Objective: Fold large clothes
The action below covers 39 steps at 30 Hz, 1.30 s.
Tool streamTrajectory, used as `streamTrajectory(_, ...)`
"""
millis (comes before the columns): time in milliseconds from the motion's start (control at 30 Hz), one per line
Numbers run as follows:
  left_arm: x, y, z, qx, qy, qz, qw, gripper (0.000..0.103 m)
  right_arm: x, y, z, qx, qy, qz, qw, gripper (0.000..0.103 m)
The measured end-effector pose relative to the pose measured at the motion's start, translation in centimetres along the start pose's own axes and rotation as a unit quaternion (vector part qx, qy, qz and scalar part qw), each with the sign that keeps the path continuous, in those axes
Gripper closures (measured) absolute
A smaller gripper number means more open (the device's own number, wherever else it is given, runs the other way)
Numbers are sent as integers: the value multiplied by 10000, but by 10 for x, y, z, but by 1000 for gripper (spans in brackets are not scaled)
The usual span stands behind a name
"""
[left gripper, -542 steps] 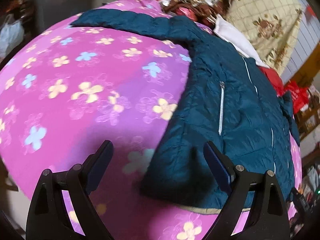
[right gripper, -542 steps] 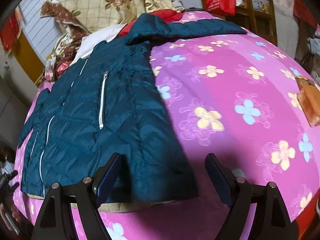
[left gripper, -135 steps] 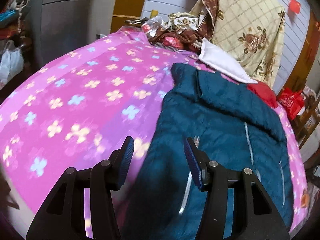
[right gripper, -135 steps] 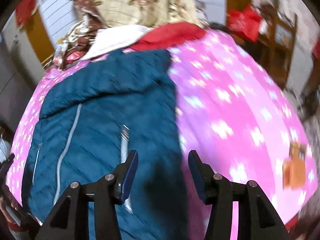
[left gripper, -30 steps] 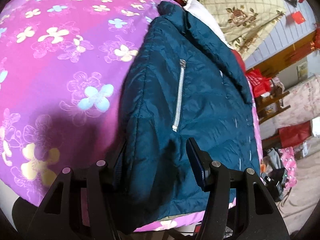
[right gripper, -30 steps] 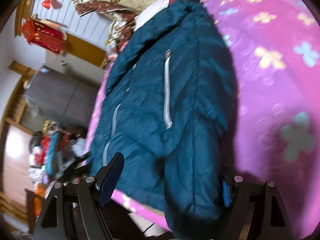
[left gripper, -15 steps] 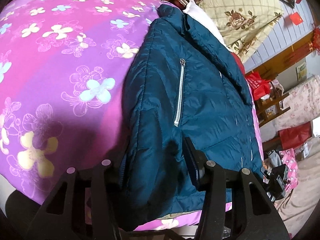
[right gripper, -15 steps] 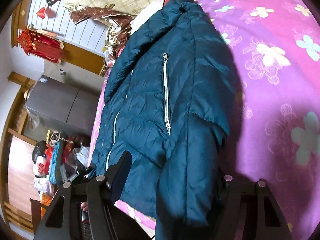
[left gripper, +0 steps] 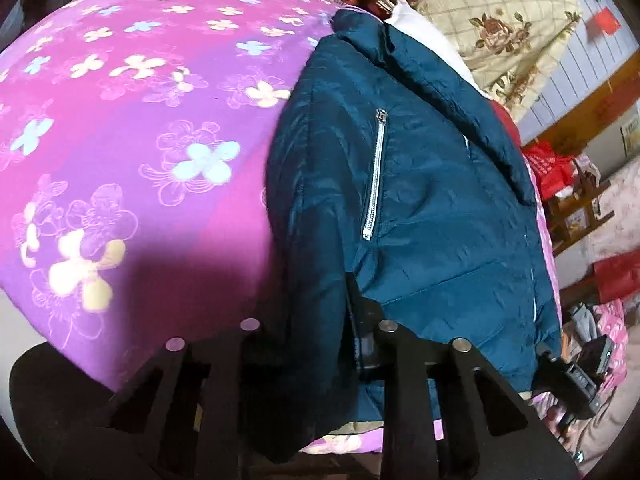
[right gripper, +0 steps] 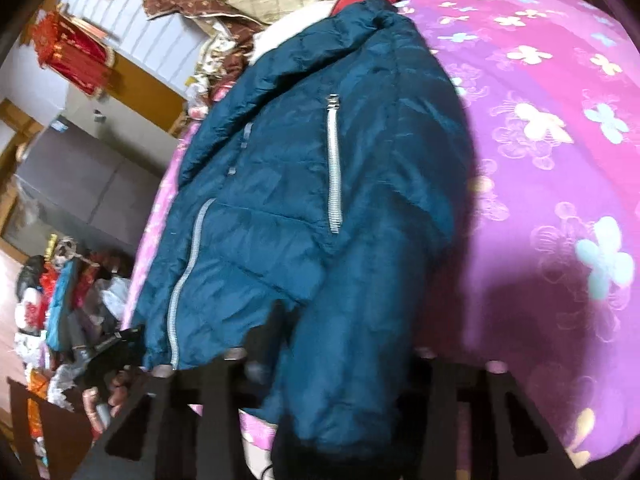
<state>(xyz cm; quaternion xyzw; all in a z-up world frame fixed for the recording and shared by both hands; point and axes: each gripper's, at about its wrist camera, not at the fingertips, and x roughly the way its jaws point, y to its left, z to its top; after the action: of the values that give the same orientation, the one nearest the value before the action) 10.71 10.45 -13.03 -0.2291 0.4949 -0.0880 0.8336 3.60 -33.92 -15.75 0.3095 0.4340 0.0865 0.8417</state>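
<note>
A teal puffer jacket (left gripper: 432,200) lies front up on the pink flowered bedspread (left gripper: 140,140), its sleeves folded in and its hem at the near bed edge. My left gripper (left gripper: 316,320) is closing, with the jacket's left hem corner bunched tight between its fingers. In the right wrist view the jacket (right gripper: 280,200) fills the middle, and my right gripper (right gripper: 344,352) is closing on a thick fold of the right hem corner. The cloth hides each gripper's outer finger.
A beige quilt and pillows (left gripper: 500,20) are heaped at the head of the bed. A red bag (left gripper: 548,164) and wooden furniture (left gripper: 580,216) stand beyond the right side. A grey cabinet (right gripper: 80,184) and floor clutter (right gripper: 60,300) lie off the left side.
Both grippers have closed from wide open onto the jacket's hem corners. The cloth between the fingers is now gathered and lifted slightly off the bed edge.
</note>
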Motion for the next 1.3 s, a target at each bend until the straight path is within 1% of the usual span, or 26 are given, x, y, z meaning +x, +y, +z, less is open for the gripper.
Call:
streamTrajectory(33, -3, 0, 0, -37, -49, 5, 10000, 90, -1, -3, 0, 21, 14, -13, 10000, 73)
streamTrajectory(67, -7, -1, 1, -35, -105, 61, 9999, 91, -1, -4, 1, 55, 25, -31, 10000, 77)
streamTrajectory(133, -18, -9, 0, 62, -253, 165, 9995, 93, -4, -7, 1, 107, 24, -66, 9999, 81)
streamTrajectory(233, -32, -24, -3, 356, -483, 382, 9975, 94, -11, -5, 2, 111, -55, -37, 9999, 83)
streamTrajectory(300, -42, -36, -5, 596, -632, 537, 9948, 94, -17, -3, 2, 89, -119, -11, 9999, 83)
streamTrajectory(400, -51, -47, -9, 831, -801, 783, 9902, 95, -26, 2, 2, 9, -187, 14, 9998, 83)
streamTrajectory(500, -58, -51, -11, 928, -864, 859, 9882, 95, -33, 6, 2, -55, -211, 45, 9998, 84)
streamTrajectory(867, -91, -57, -15, 1047, -1164, 909, 9835, 95, -52, 9, 5, -141, -264, 154, 9994, 84)
streamTrajectory(1000, -104, -64, -18, 1181, -1388, 974, 9784, 95, -59, 16, 9, -235, -306, 251, 9989, 84)
streamTrajectory(1167, -116, -78, -20, 1459, -1693, 1157, 9678, 95, -72, 27, 17, -378, -474, 360, 9975, 85)
streamTrajectory(1300, -118, -83, -17, 1587, -1808, 1277, 9622, 95, -80, 34, 27, -498, -602, 366, 9963, 85)
